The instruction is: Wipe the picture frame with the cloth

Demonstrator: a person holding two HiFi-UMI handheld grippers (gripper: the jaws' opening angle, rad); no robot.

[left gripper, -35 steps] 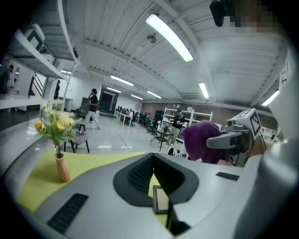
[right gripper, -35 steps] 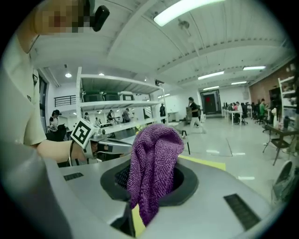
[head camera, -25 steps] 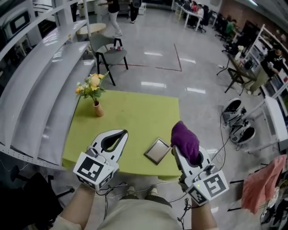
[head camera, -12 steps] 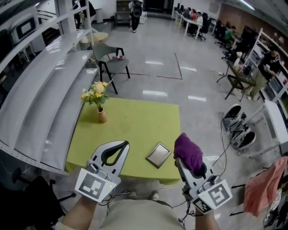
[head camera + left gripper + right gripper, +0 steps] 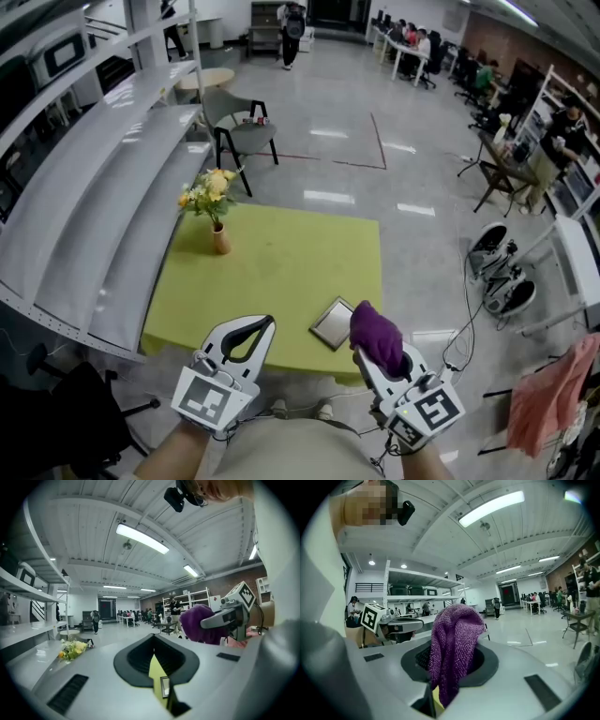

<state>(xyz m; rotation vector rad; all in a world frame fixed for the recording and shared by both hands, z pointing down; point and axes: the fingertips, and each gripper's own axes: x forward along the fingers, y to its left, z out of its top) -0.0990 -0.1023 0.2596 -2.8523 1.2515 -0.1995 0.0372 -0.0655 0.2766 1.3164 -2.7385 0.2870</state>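
A small picture frame (image 5: 332, 323) lies flat near the front edge of the green table (image 5: 281, 262). In the left gripper view a sliver of the picture frame (image 5: 165, 686) shows through the slit between the jaws. My right gripper (image 5: 367, 349) is shut on a purple cloth (image 5: 377, 336), which drapes over its jaws and hides the tips. It hovers just right of the frame, at the table's front edge. The purple cloth (image 5: 454, 648) hangs down across the jaw opening. My left gripper (image 5: 266, 323) is shut with nothing in it, above the front edge left of the frame.
A vase of yellow flowers (image 5: 217, 211) stands at the table's far left. Long grey shelves (image 5: 94, 187) run along the left side. A chair (image 5: 239, 122) stands beyond the table. Wheeled equipment (image 5: 497, 272) and cables lie on the floor to the right.
Both grippers have drawn back towards the table's front edge. The right gripper with the cloth has shifted left, closer to the frame. The left gripper has stayed shut.
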